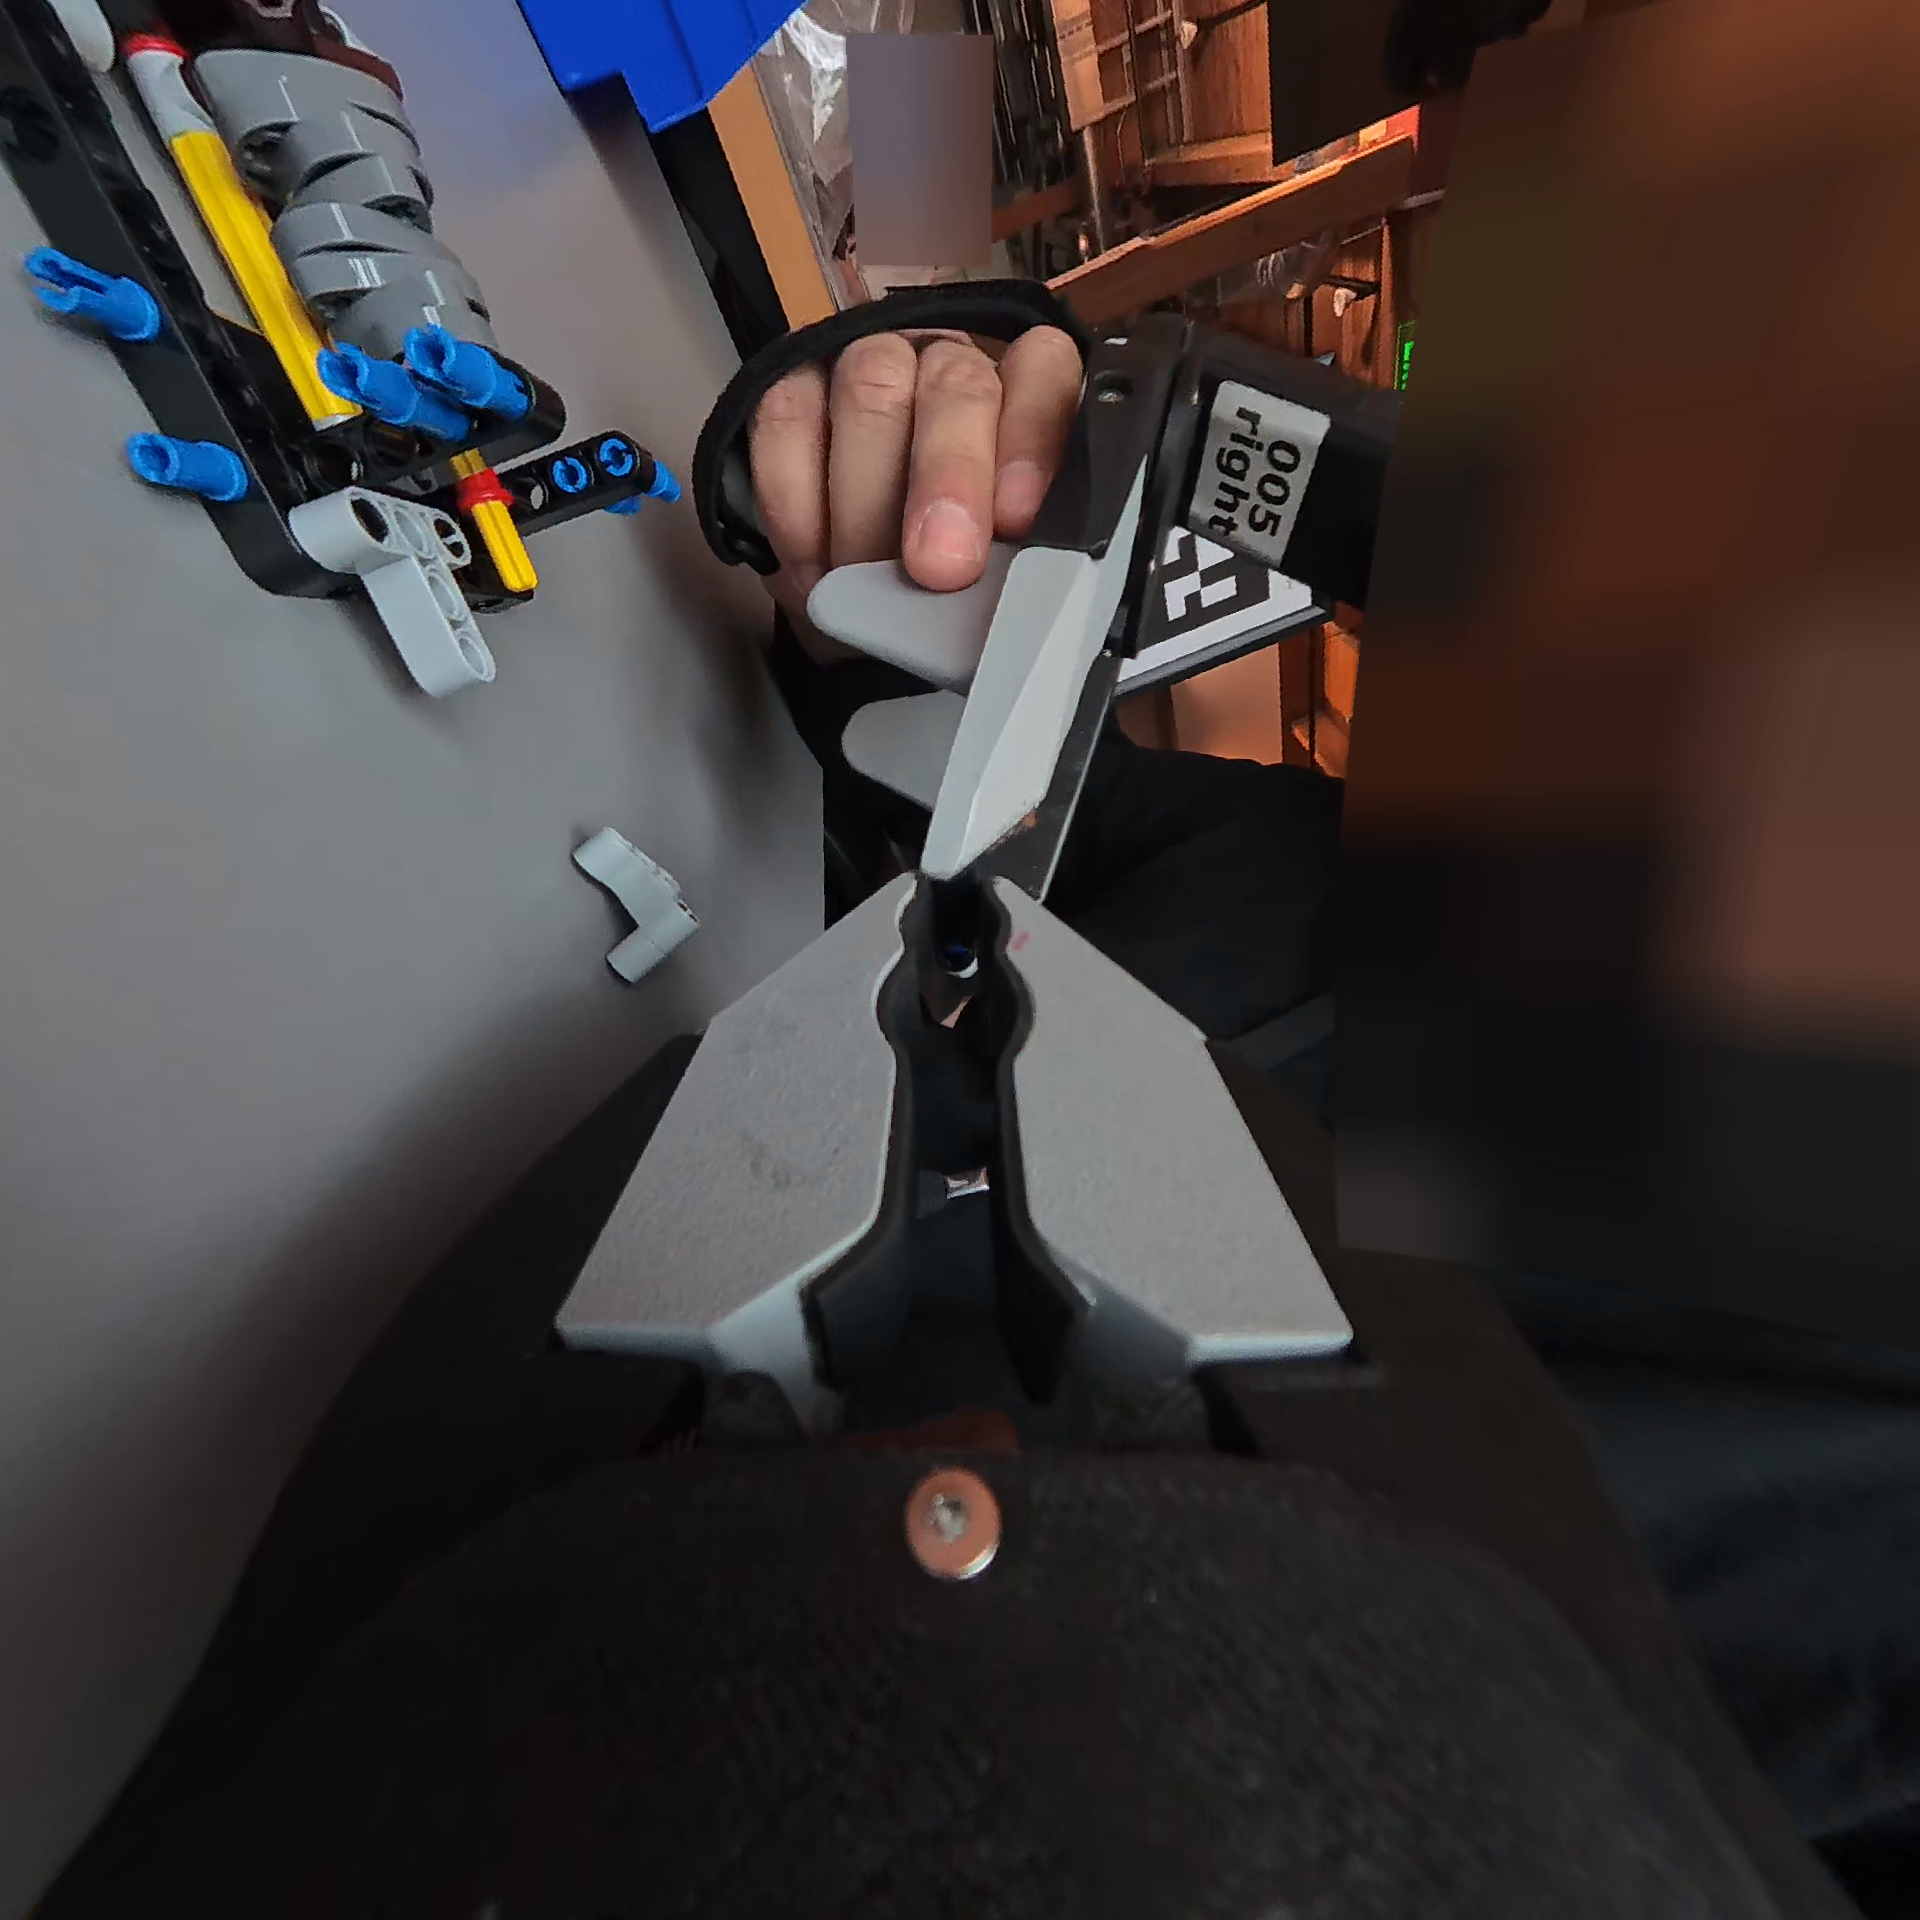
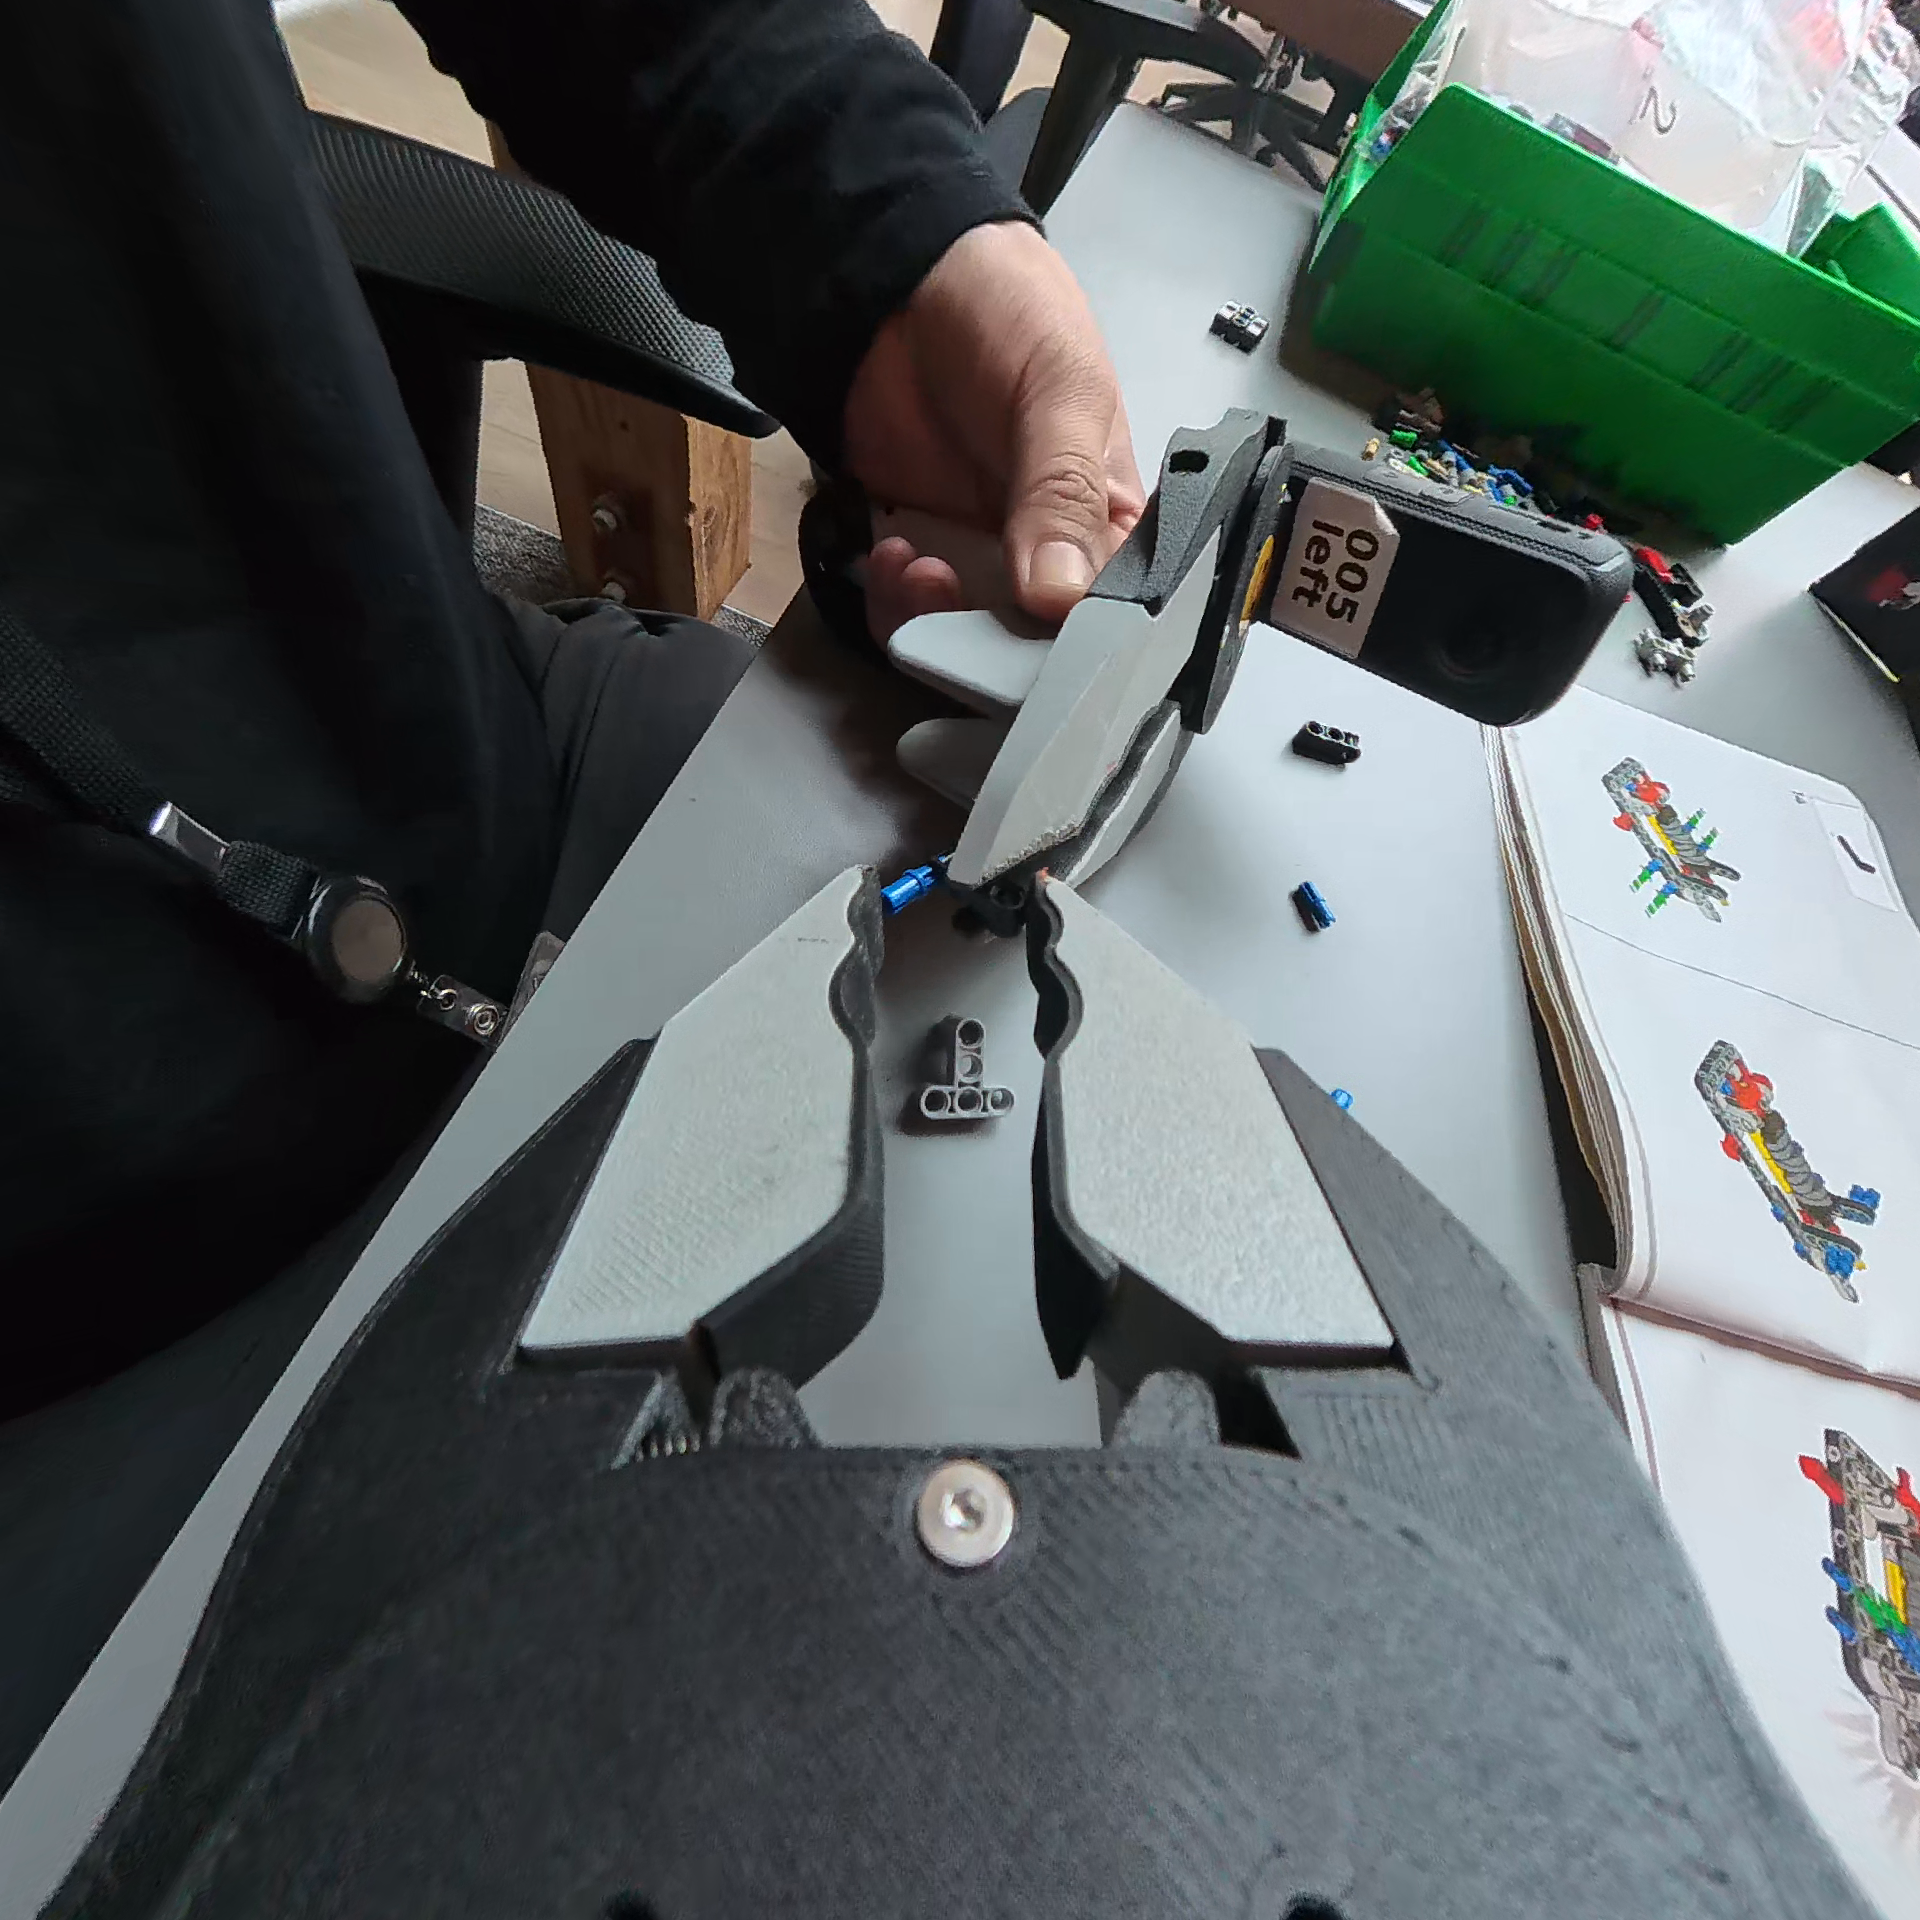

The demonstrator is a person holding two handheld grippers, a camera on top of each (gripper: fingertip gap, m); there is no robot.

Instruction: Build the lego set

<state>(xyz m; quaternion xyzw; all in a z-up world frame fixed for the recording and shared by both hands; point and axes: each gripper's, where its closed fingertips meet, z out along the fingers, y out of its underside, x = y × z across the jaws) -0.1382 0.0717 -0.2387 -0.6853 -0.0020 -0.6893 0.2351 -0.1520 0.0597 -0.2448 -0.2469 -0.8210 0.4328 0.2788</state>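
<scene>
Centrally, the left gripper (image 1: 951, 909) is pressed nearly together, pinching a small black connector (image 1: 948, 961) at its very tips, above the near edge of the grey table (image 2: 1351, 987). A blue pin (image 2: 907, 889) sticks out of the connector's side. The right gripper (image 2: 951, 894) meets it nose to nose with its jaws spread, one fingertip on each side of the pin and connector; whether either fingertip touches cannot be told.

The connector and pin look like hard, light plastic, stiff and smooth. They are likely to twist or pop out of a tip pinch if pushed off-axis. The best hold seems to be across the connector's flat faces, leaving the pin and the open holes free, with any push going straight along the pin.

On the table below the right gripper lies a dark grey T-shaped piece (image 2: 961, 1081). Farther off lie a loose blue pin (image 2: 1314, 904), a small black piece (image 2: 1327, 743) and an open instruction booklet (image 2: 1714, 1039). A green bin (image 2: 1610, 312) stands at the far side.

In the left wrist view, a partly built model (image 1: 312, 343) in black, yellow and grey with blue pins rests well apart, and a grey L-shaped piece (image 1: 639, 904) lies nearer.
</scene>
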